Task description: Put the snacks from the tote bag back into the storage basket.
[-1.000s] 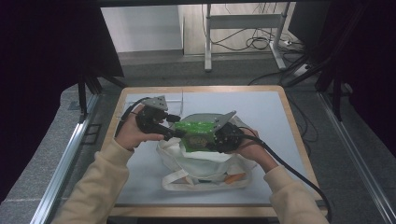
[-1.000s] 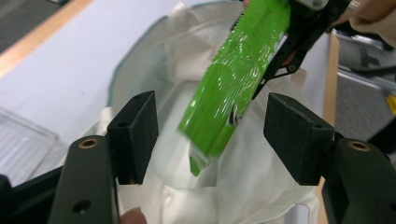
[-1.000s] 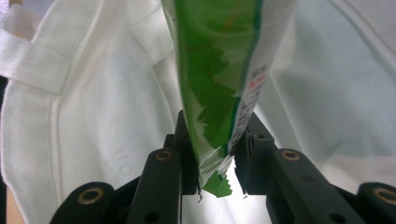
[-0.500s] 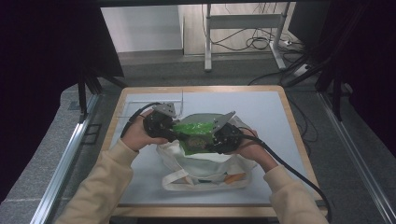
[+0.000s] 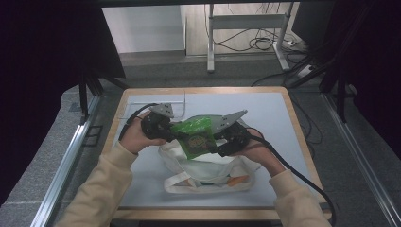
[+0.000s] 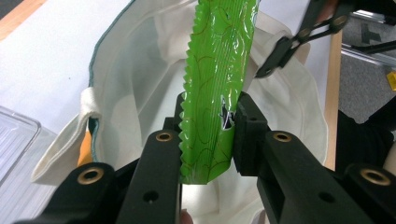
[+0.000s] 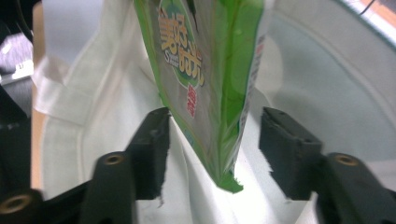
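Handoff's basically done: left gripper point(image 6: 208, 123) has just clamped the green snack pouch point(image 6: 217, 79), right gripper point(image 7: 212, 140) has just spread off it, so dropping it into the white tote bag point(image 5: 208, 172) is left.

yellow chinese characters, too blurred to make out, and a small latin line starting with "s" run down the green snack packet point(image 7: 205, 70).

The green snack packet point(image 6: 218, 79) is glossy plastic film, creased, with a serrated edge. The tote bag point(image 5: 208, 172) is matt off-white woven cloth. The hand-held gripper point(image 6: 208, 135) has matt black plastic jaws with brass-coloured rivets. The counter point(image 5: 283, 101) has a smooth pale top and wooden rim.
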A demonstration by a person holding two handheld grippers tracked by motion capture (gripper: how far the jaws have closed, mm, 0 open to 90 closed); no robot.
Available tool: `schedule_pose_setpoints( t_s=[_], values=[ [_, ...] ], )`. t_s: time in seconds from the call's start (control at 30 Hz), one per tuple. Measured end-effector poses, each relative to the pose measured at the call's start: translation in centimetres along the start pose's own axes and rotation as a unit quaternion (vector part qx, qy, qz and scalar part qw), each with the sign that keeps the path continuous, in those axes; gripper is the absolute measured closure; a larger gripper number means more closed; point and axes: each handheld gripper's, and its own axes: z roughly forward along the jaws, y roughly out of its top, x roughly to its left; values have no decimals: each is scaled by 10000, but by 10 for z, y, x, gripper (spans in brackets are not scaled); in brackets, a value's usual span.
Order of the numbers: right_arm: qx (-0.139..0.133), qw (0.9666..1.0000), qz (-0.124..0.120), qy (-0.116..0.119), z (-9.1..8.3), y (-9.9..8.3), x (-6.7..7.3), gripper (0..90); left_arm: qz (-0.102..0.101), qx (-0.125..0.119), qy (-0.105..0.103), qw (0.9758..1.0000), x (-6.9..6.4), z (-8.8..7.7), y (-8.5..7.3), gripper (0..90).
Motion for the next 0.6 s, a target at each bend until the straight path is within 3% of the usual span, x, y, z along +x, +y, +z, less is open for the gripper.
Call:
schedule_pose_setpoints(
  t_s=[0.23, 0.47, 0.6],
  values=[
    [-388, 9976, 391, -411, -18, -5, 6, 309, -15, -104, 0, 9999, 0, -8, -2, 755],
    [-572, 9943, 733, -522, -35, -18, 10, 299, -86, -244, 56, 9997, 2, -16, -1, 757],
    [-628, 9934, 797, -541, -40, -26, 13, 298, -122, -308, 54, 9994, 2, -19, 1, 758]
  ],
)
